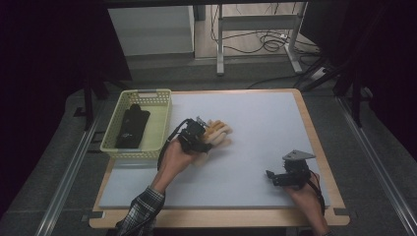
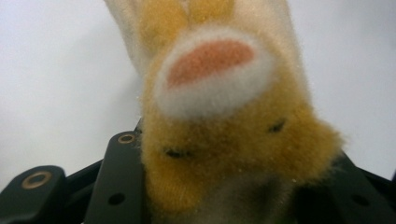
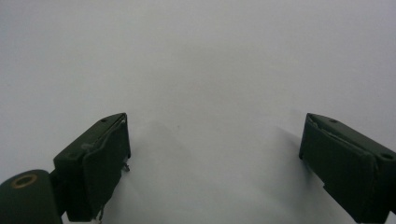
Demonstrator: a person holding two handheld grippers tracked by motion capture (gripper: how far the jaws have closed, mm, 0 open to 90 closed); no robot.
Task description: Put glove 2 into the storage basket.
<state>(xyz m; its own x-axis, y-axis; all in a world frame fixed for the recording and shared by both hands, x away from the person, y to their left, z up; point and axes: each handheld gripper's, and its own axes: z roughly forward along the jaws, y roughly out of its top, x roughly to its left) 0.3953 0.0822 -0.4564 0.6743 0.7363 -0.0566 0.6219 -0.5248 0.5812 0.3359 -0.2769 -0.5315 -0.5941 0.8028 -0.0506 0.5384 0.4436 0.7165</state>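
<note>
While the white mat (image 1: 255,142) covers most of the wooden table (image 1: 314,137), a pale yellow basket (image 1: 160,123) is seen at its 10 o'clock corner, with a black pouch (image 1: 132,127) lying inside. A plush toy (image 1: 216,133), orange and cream with a pink-and-white patch, is located just left of the mat's centre, at 3 o'clock from the basket and apart from it. It is clamped by the left gripper (image 1: 204,140); in the left gripper view the plush (image 2: 224,116) is pressed between both black jaws. The right gripper (image 1: 271,176) is held low over the mat at 5 o'clock, well apart from the toy. In the right gripper view its jaws are set wide apart, with bare mat (image 3: 210,70) between them.
</note>
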